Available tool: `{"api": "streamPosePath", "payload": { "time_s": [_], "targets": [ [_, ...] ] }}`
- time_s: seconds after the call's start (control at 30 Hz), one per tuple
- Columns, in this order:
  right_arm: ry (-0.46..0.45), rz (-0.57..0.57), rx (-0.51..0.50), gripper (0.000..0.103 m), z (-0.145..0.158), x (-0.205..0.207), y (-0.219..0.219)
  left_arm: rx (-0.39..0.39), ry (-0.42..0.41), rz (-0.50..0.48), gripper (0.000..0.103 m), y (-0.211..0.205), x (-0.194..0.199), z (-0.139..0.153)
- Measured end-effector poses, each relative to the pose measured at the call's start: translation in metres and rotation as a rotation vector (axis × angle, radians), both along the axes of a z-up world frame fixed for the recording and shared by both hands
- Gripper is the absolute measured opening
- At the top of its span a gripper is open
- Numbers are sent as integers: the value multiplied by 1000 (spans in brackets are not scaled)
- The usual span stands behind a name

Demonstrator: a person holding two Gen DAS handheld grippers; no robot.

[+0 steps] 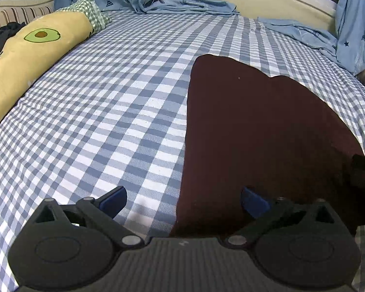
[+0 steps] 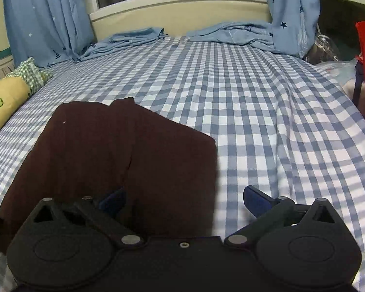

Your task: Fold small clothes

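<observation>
**Loosely laid fold may slip or bunch**

Now both tools, left tool [image 1: 183,200] and right tool [image 2: 183,200], stand spread and empty over the dark maroon folded cloth garment [image 2: 124,160] on the blue-and-white checked bedsheet [image 2: 267,112]. A careless regrasp could catch the sheet or drag layers askew.

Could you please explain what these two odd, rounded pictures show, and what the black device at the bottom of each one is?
Each picture comes from a wide-angle camera mounted on a hand-held gripper, a two-fingered tool that a person carries, one in each hand. One view looks along the left hand-held gripper, the other along the right hand-held gripper. The black device is the tool's body; the blue tips are its fingers. Both stand wide open and hold nothing. Below them is a bed with a blue checked sheet. A dark maroon garment lies flat on it, apparently partly folded. An avocado-print bolster lies along one edge, and blue curtains hang by the window.
</observation>
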State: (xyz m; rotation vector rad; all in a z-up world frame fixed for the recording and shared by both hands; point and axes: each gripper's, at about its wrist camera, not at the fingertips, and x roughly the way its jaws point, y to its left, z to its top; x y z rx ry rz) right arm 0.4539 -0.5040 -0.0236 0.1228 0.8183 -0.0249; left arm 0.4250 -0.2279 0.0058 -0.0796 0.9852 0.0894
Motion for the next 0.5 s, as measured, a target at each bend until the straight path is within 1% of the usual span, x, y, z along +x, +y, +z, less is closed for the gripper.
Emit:
{"api": "streamPosePath", "payload": {
  "time_s": [0.07,0.13,0.2,0.27,0.33,0.4,0.5],
  "targets": [
    [26,-9,14,102,-6,10,0,-24,14,8,102,2,8,-5],
    [90,-16,52,102,-17,20,0,-61,31,15,103,5,13,-9],
    [151,-16,68,102,-30,24,-1,-91,44,27,103,7,15,-12],
    [161,-28,97,102,-34,20,-6,-113,54,38,103,9,17,-14],
    [163,-51,124,102,-31,16,-11,-124,60,48,103,10,17,-14],
    [153,-49,130,102,-26,7,-12,-128,65,51,102,11,17,-14],
    [148,-55,168,102,-20,-9,-15,-142,74,55,102,12,16,-15]
  ]
}}
